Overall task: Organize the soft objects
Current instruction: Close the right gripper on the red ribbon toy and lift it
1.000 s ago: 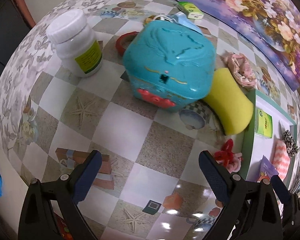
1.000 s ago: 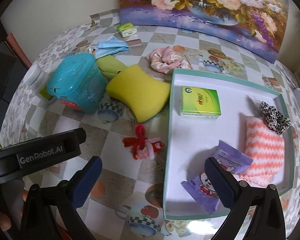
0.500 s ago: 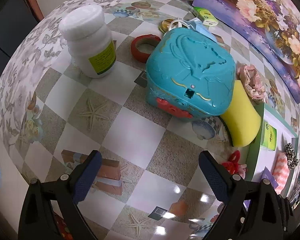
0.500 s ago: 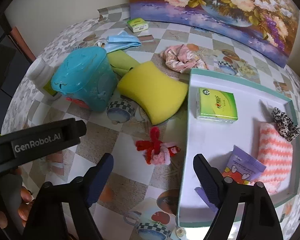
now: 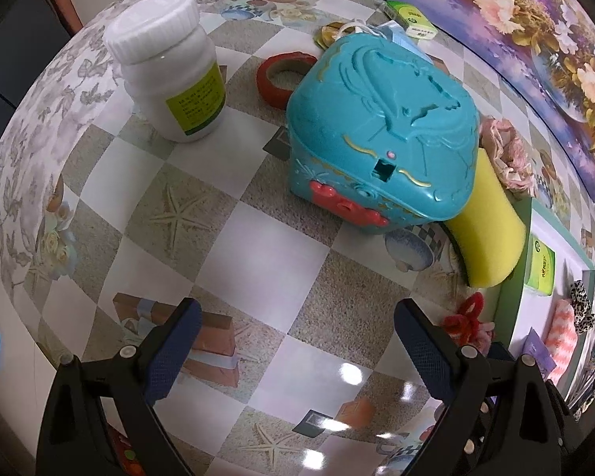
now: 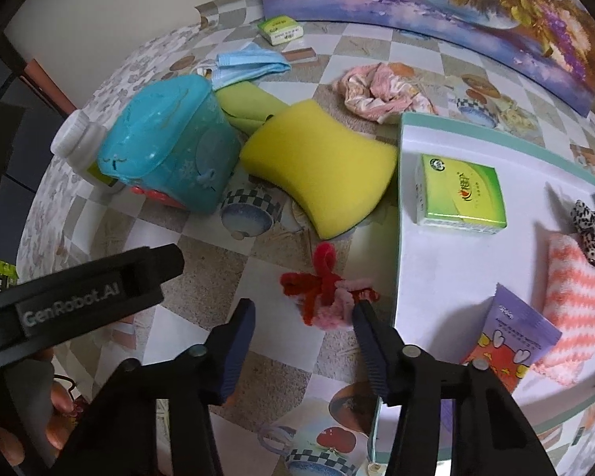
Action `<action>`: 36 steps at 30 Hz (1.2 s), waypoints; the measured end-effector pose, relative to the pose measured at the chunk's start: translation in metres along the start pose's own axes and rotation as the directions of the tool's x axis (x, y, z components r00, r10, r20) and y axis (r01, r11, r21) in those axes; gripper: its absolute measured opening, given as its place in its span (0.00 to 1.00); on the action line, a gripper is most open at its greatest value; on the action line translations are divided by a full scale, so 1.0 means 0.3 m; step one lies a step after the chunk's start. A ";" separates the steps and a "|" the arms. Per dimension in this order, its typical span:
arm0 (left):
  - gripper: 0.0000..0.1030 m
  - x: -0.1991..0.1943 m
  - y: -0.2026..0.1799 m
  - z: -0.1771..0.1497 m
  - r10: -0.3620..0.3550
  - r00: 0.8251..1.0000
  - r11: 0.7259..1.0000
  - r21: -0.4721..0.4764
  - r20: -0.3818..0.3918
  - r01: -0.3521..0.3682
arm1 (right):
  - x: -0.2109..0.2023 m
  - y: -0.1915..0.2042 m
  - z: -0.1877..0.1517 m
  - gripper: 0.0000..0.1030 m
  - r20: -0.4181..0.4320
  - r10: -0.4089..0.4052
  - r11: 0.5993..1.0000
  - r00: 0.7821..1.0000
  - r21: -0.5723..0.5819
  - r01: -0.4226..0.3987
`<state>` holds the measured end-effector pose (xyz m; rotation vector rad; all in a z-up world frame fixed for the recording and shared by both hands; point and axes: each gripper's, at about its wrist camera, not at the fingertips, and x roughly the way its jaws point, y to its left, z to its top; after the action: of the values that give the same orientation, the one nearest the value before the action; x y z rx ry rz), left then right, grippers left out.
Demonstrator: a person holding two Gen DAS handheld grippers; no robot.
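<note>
Right gripper (image 6: pixel 301 317): jaws closing around the red-and-pink pipe-cleaner toy (image 6: pixel 325 289); one pad at its pink end, not yet pinching.
Left gripper (image 5: pixel 295 341): spread wide, empty, over bare tabletop (image 5: pixel 258 246).
Tray (image 6: pixel 496 150): one, along the tabletop's right edge, holding four things: green tissue pack (image 6: pixel 460 190), striped pink cloth (image 6: pixel 575 293), purple packet (image 6: pixel 511 337), leopard scrunchie (image 6: pixel 593 226).
Yellow sponges: two, the nearer one (image 6: pixel 321 158) touching the tray's left wall.
Toy's place: on the tabletop just outside that wall.
Step in hand: grasping the toy, by the look of it.
Next move: finish the pinch, lift, carry over the rim into the tray.
Also loose: one pink scrunchie (image 6: pixel 380 93), one blue mask (image 6: pixel 250 63).
</note>
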<state>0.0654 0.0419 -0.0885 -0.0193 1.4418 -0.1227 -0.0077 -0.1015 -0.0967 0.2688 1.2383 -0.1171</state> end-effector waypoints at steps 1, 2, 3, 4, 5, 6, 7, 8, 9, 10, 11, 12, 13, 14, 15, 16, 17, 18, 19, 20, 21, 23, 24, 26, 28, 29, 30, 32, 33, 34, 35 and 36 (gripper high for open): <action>0.95 0.003 -0.001 0.001 -0.001 1.000 1.000 0.000 -0.001 0.001 | 0.006 -0.001 0.002 0.51 -0.003 0.001 1.000 1.000 0.000 -0.001; 0.95 0.005 -0.002 0.002 -0.002 1.000 1.000 0.000 -0.002 0.002 | 0.013 -0.002 0.005 0.50 -0.006 0.001 1.000 1.000 0.001 -0.001; 0.95 0.007 -0.002 0.003 -0.004 1.000 1.000 0.000 -0.003 0.004 | 0.017 -0.004 0.007 0.50 -0.008 0.000 1.000 1.000 0.001 0.000; 0.95 0.010 -0.005 0.003 -0.005 1.000 1.000 0.000 -0.004 0.005 | 0.022 -0.004 0.010 0.50 -0.010 -0.002 1.000 1.000 0.001 0.002; 0.95 0.012 -0.006 0.003 -0.007 1.000 1.000 -0.001 -0.004 0.007 | 0.028 -0.005 0.013 0.50 -0.012 -0.006 1.000 1.000 0.002 0.006; 0.95 0.010 -0.006 0.002 -0.008 1.000 1.000 -0.001 -0.005 0.008 | 0.032 -0.006 0.015 0.48 -0.012 -0.008 1.000 1.000 0.002 0.008; 0.95 0.011 -0.006 0.004 -0.009 1.000 1.000 -0.001 -0.006 0.009 | 0.035 -0.006 0.019 0.44 -0.011 -0.012 1.000 1.000 0.000 0.012; 0.95 0.012 -0.007 0.005 -0.010 1.000 1.000 -0.001 -0.006 0.010 | 0.037 -0.005 0.021 0.43 -0.008 -0.017 1.000 1.000 -0.003 0.017; 0.95 0.014 -0.009 0.007 -0.010 1.000 1.000 -0.001 -0.007 0.010 | 0.038 -0.004 0.024 0.43 -0.006 -0.023 1.000 1.000 -0.007 0.023; 0.95 0.016 -0.010 0.008 -0.010 1.000 1.000 0.000 -0.008 0.010 | 0.040 -0.004 0.025 0.43 -0.003 -0.028 1.000 1.000 -0.010 0.028; 0.95 0.019 -0.012 0.009 -0.009 1.000 1.000 0.000 -0.009 0.009 | 0.043 -0.004 0.029 0.43 0.000 -0.032 0.999 0.999 -0.011 0.032; 0.95 0.023 -0.014 0.010 -0.009 1.000 1.000 0.000 -0.011 0.009 | 0.048 -0.004 0.034 0.43 0.001 -0.035 0.999 0.999 -0.013 0.035; 0.95 0.027 -0.016 0.012 -0.008 1.000 1.000 0.000 -0.012 0.008 | 0.051 -0.001 0.035 0.41 0.001 -0.043 0.999 0.999 -0.016 0.043; 0.95 0.030 -0.018 0.013 -0.008 1.000 1.000 0.000 -0.013 0.008 | 0.055 0.001 0.036 0.40 0.002 -0.055 0.998 0.998 -0.022 0.055; 0.95 0.033 -0.019 0.015 -0.008 1.000 1.000 0.000 -0.014 0.008 | 0.059 0.004 0.036 0.40 0.002 -0.064 0.998 0.998 -0.028 0.064; 0.95 0.037 -0.022 0.017 -0.007 1.000 1.000 0.000 -0.014 0.007 | 0.063 0.009 0.038 0.40 0.004 -0.066 0.997 0.998 -0.032 0.066; 0.95 0.037 -0.022 0.017 -0.007 1.000 1.000 0.000 -0.014 0.007 | 0.064 0.012 0.039 0.38 0.007 -0.069 0.997 0.998 -0.032 0.069; 0.95 0.037 -0.023 0.017 -0.007 1.000 1.000 0.000 -0.014 0.007 | 0.065 0.015 0.039 0.38 0.009 -0.072 0.997 0.997 -0.034 0.072; 0.95 0.036 -0.023 0.016 -0.007 1.000 1.000 0.001 -0.013 0.007 | 0.066 0.019 0.039 0.38 0.010 -0.076 0.996 0.997 -0.037 0.076; 0.95 0.040 -0.023 0.018 -0.006 1.000 1.000 0.002 -0.013 0.006 | 0.068 0.023 0.039 0.36 0.009 -0.079 0.996 0.997 -0.043 0.079; 0.95 0.045 -0.025 0.019 -0.005 1.000 1.000 0.002 -0.013 0.005 | 0.069 0.027 0.040 0.34 0.009 -0.079 0.996 0.997 -0.046 0.079; 0.95 0.049 -0.026 0.020 -0.005 1.000 1.000 0.001 -0.013 0.005 | 0.077 0.022 0.042 0.20 0.002 -0.081 0.995 0.997 -0.050 0.081; 0.95 0.050 -0.027 0.020 -0.005 1.000 1.000 0.001 -0.013 0.005 | 0.079 0.028 0.039 0.20 0.000 -0.081 0.996 0.997 -0.048 0.081; 0.95 0.050 -0.027 0.020 -0.004 1.000 1.000 0.002 -0.012 0.004 | 0.082 0.027 0.035 0.20 -0.002 -0.078 0.996 0.997 -0.046 0.078; 0.95 0.046 -0.026 0.018 -0.005 1.000 1.000 0.002 -0.012 0.005 | 0.081 0.026 0.031 0.20 -0.001 -0.079 0.996 0.997 -0.046 0.079; 0.95 0.045 -0.025 0.017 -0.005 1.000 1.000 0.003 -0.012 0.005 | 0.079 0.024 0.030 0.20 0.000 -0.078 0.996 0.997 -0.044 0.078; 0.95 0.046 -0.026 0.017 -0.005 1.000 1.000 0.003 -0.012 0.005 | 0.075 0.020 0.026 0.20 -0.001 -0.074 0.996 0.997 -0.041 0.074; 0.95 0.044 -0.025 0.016 -0.006 1.000 1.000 0.003 -0.012 0.006 | 0.062 0.014 0.025 0.20 0.000 -0.068 0.997 0.998 -0.034 0.067; 0.95 0.046 -0.025 0.017 -0.007 1.000 1.000 0.002 -0.011 0.007 | 0.049 0.009 0.024 0.20 0.004 -0.062 0.998 0.998 -0.032 0.062; 0.95 0.048 -0.023 0.018 -0.009 1.000 1.000 0.001 -0.010 0.009 | 0.035 0.005 0.025 0.20 0.009 -0.056 0.998 0.998 -0.027 0.056; 0.95 0.048 -0.021 0.020 -0.011 1.000 1.000 0.000 -0.009 0.011 | 0.022 0.000 0.026 0.20 0.016 -0.047 0.999 0.999 -0.020 0.048; 0.95 0.048 -0.022 0.022 -0.012 1.000 1.000 0.000 -0.006 0.012 | 0.008 -0.007 0.027 0.20 0.022 -0.041 0.999 0.999 -0.012 0.041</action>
<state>0.0732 0.0335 -0.1011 -0.0275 1.4475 -0.1332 0.0000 -0.1056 -0.0969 0.2308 1.2226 -0.1470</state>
